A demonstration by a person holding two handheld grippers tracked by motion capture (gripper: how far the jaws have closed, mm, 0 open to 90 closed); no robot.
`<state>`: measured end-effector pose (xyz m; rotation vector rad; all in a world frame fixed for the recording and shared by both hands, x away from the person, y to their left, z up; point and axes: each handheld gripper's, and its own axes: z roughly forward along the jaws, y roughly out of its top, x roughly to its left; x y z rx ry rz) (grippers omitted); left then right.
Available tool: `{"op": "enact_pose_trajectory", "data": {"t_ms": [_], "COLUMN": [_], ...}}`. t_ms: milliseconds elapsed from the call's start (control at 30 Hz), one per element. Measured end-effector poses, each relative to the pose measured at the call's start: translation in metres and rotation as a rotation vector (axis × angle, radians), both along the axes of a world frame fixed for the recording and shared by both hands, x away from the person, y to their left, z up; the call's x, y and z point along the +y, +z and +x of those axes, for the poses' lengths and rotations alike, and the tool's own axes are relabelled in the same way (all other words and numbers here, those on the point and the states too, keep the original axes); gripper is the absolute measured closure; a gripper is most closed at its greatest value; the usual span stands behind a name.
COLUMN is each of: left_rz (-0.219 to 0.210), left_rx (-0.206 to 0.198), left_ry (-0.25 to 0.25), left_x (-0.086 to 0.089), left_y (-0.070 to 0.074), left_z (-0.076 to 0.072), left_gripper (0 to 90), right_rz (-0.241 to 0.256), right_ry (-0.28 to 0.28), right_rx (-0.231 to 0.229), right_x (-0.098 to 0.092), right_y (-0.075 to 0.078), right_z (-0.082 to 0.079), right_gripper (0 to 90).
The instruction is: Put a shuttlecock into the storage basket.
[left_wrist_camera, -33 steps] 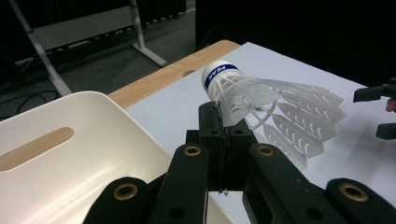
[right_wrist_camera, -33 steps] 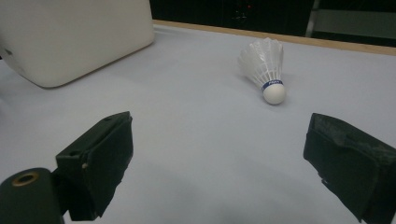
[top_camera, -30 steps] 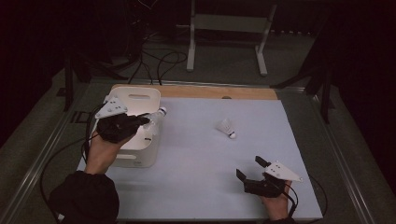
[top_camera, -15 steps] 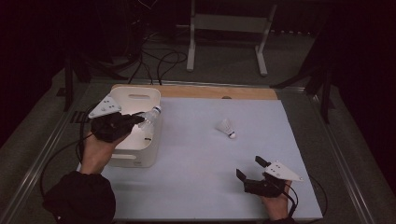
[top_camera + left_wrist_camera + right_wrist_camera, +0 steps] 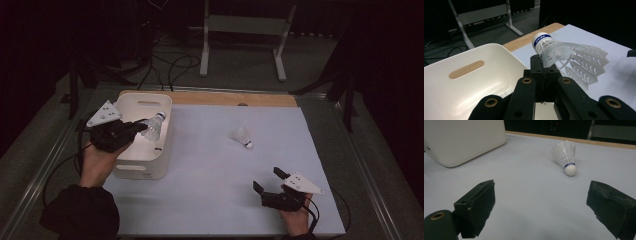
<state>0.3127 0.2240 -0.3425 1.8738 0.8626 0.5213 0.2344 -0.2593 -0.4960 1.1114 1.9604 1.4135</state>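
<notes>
Shuttlecock [image 5: 564,53] pinched in left gripper [image 5: 131,129] over white bin [image 5: 165,150]; right gripper [image 5: 270,181] spread, low.

Your high view looks forward and down from above your side of the table [image 5: 210,150]. Your left gripper [image 5: 543,72] view rides close behind its jaws, facing the white bin [image 5: 474,82] beside them. Your right gripper [image 5: 541,205] view sits low, facing the shuttlecock [image 5: 567,157] ahead; the high view shares it.
</notes>
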Motion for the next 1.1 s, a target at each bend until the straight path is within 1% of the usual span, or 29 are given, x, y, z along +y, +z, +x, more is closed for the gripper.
{"op": "enact_pose_trajectory", "data": {"t_ms": [400, 1033, 1067, 1100], "left_rz": [-0.001, 0.011, 0.011, 0.006], "left_rx": [-0.002, -0.003, -0.001, 0.002], "left_ry": [0.044, 0.082, 0.09, 0.103], "left_x": [0.017, 0.026, 0.026, 0.026], "left_y": [0.002, 0.001, 0.002, 0.002], "left_z": [-0.002, -0.003, -0.003, -0.002], "left_gripper": [89.6, 88.6, 88.6, 73.9], "right_rz": [0.001, 0.003, 0.003, 0.003], "right_ry": [0.002, -0.006, -0.006, -0.005], "right_rx": [0.0, 0.001, 0.001, 0.002], "right_x": [0.0, 0.0, 0.0, 0.0], "right_y": [0.0, 0.0, 0.0, 0.0], "right_z": [0.0, 0.0, 0.0, 0.0], "right_gripper": [8.1, 8.1, 8.1, 8.1]}}
